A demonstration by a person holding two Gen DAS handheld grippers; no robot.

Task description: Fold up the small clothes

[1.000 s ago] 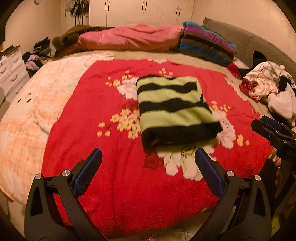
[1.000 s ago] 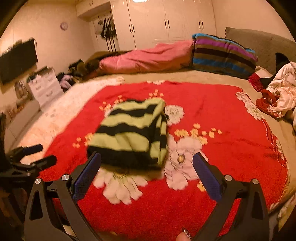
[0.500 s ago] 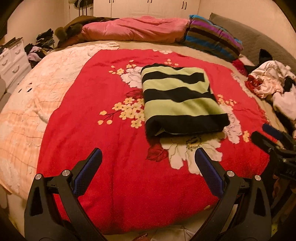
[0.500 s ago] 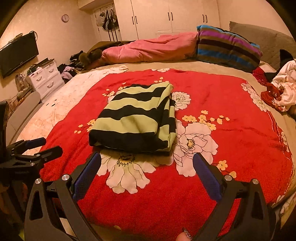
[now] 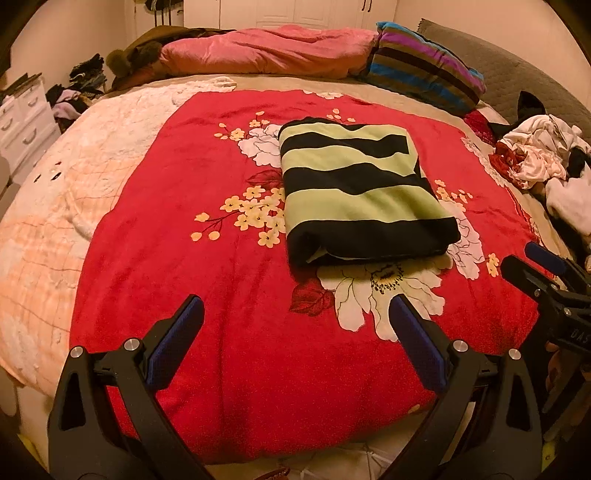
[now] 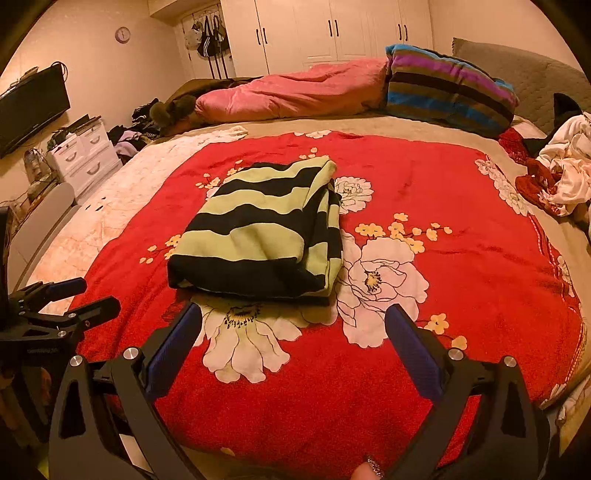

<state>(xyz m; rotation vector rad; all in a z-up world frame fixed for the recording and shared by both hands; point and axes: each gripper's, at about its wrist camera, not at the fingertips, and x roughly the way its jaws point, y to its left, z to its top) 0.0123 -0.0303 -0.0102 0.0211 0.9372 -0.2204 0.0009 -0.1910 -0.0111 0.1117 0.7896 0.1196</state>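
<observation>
We log: folded striped sweater [image 5: 354, 192] at 12 o'clock, underside hidden; left gripper [image 5: 295, 314] and right gripper [image 6: 293, 321] spread, empty; red blanket [image 5: 221, 288] bare around.

The setting is showing itself as a bedroom in a home. A bed [image 6: 280, 127] is occupying most of the room, carrying a red floral blanket [image 6: 424, 192] and a pink quilt [image 6: 295, 94]. White wardrobes [image 6: 332, 33] are lining the far wall. A white chest of drawers [image 6: 86, 155], a wall-mounted television [image 6: 29, 109] and a wall clock [image 6: 122, 34] are standing along the left side.
</observation>
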